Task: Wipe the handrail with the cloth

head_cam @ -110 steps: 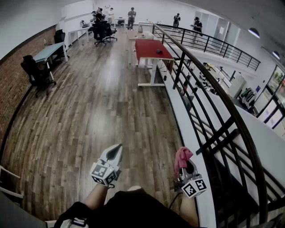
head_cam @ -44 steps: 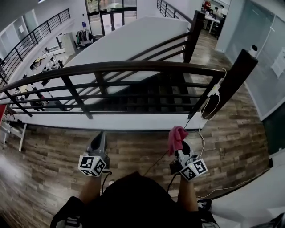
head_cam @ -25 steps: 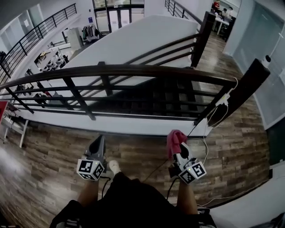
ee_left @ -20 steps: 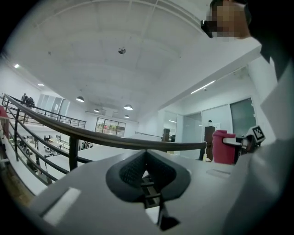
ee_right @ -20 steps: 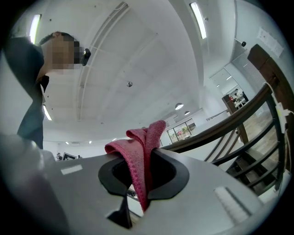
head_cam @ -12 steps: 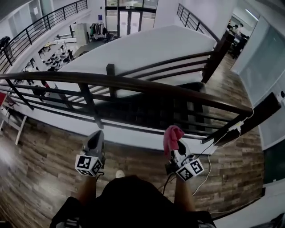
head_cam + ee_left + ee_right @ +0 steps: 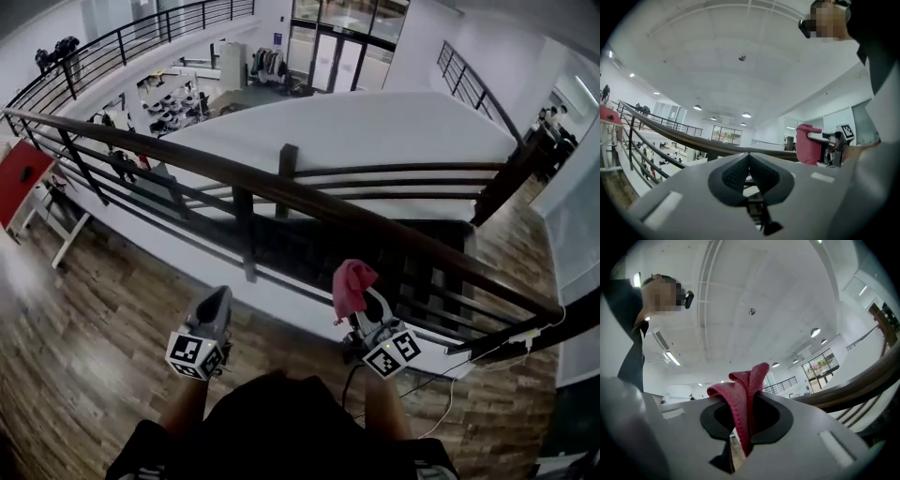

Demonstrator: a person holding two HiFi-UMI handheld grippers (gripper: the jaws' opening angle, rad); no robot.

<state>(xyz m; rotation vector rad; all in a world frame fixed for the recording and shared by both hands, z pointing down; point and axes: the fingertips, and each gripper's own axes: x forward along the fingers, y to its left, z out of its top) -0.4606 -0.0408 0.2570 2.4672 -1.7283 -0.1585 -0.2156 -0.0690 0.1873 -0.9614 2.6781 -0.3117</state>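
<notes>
Head view: both grippers are held out on the near side of the handrail [image 7: 281,192], a dark brown wooden rail that runs on a slant from far left to near right, with black bars under it.

Left gripper [image 7: 217,298]: its own view shows the jaws pressed together with nothing between them. It hovers over the wood floor [image 7: 84,309], near the railing but apart from it.

Right gripper [image 7: 367,302]: jaws clamped on the cloth [image 7: 351,281], pink-red and folded, with a bunched fold standing up above the jaw tips. The cloth sits near the railing, below the top rail and clear of it. Whether it touches the lower bars cannot be told.

A red table [image 7: 23,173] stands at the far left on the same floor.
</notes>
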